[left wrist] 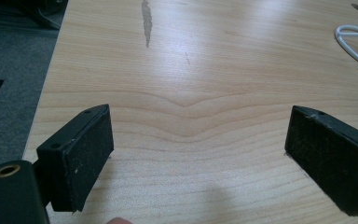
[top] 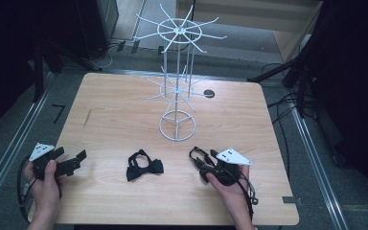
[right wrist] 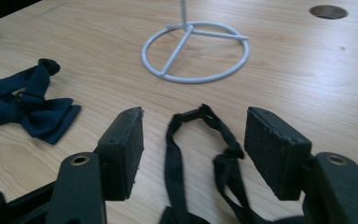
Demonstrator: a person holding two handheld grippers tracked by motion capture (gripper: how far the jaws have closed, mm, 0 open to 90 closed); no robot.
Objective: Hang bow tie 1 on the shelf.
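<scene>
High view: white rack [top: 177, 86] mid-table, bow tie [top: 144, 166] flat in front, left gripper [top: 79, 159] resting at the near-left edge, right gripper [top: 197, 158] by a second tie's strap [top: 197, 154]. Left gripper view: jaws wide apart, nothing held, bare table [left wrist: 191, 70]. Right gripper view: jaws open, strap [right wrist: 177, 154] lying between pads, not pinched. Probably a hang-on-rack job; best to close on the strap loop near the top, lift clear, keep the loop open for a rack arm.

The table [top: 110, 110] is left bare across its left half, so free passage is given there. The centre is blocked by a wire stand [top: 177, 76], with a bow tie [top: 144, 166] laid before it and a second tie [right wrist: 200, 154] between the right gripper's [right wrist: 193, 140] parted jaws.
</scene>
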